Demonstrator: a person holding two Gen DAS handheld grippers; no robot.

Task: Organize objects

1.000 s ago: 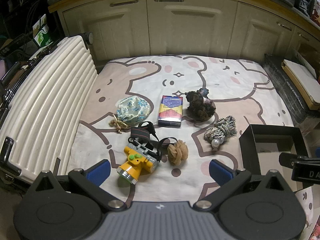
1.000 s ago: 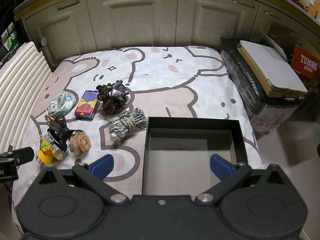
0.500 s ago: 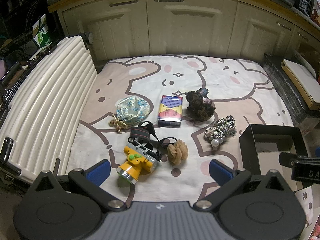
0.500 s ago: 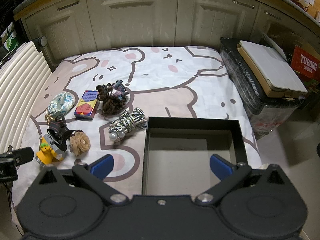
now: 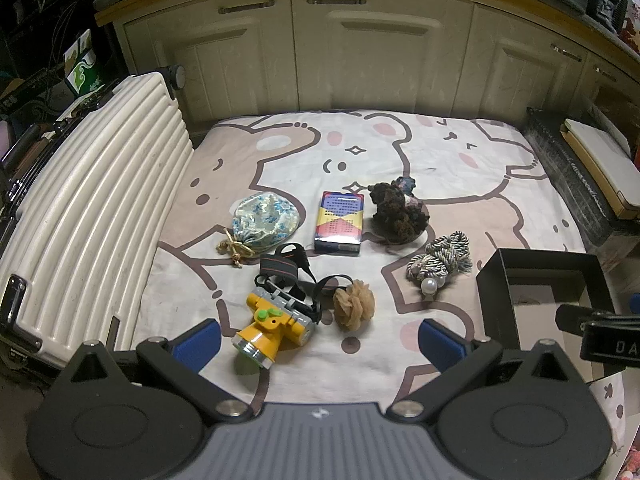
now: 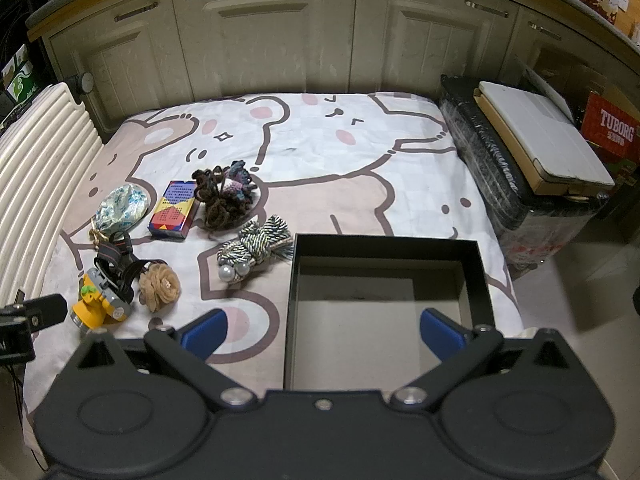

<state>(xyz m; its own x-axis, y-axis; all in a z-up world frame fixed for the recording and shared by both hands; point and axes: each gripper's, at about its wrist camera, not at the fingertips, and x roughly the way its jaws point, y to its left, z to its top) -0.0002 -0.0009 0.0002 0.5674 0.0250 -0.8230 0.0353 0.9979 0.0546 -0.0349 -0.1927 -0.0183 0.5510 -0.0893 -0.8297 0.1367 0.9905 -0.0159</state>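
Starting from the bear-print sheet [image 5: 460, 152], we see the black box [image 6: 482, 280] empty beside 6 loose items, so we judge sorting not yet begun. Left gripper [image 5: 320, 338] and right gripper [image 6: 322, 330] both hover spread apart, holding nothing; the yellow headlamp [image 5: 272, 326], just ahead of the left, looks the natural first pick.

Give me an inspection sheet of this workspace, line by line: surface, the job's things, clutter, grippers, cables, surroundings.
Surface: bear-print sheet, flat, lightly wrinkled.
Job's things: black box open and empty; yellow headlamp, tan fabric flower, striped rope with pearls, dark yarn bundle, card box and floral pouch all loose on the sheet, outside the box.
Clutter: nothing seen.
Grippers: left gripper jaws open, empty; right gripper jaws open, empty, over the box's near edge.
Cables: nothing seen on the sheet.
Surroundings: white suitcase at left, cabinets behind, wrapped crate at right.
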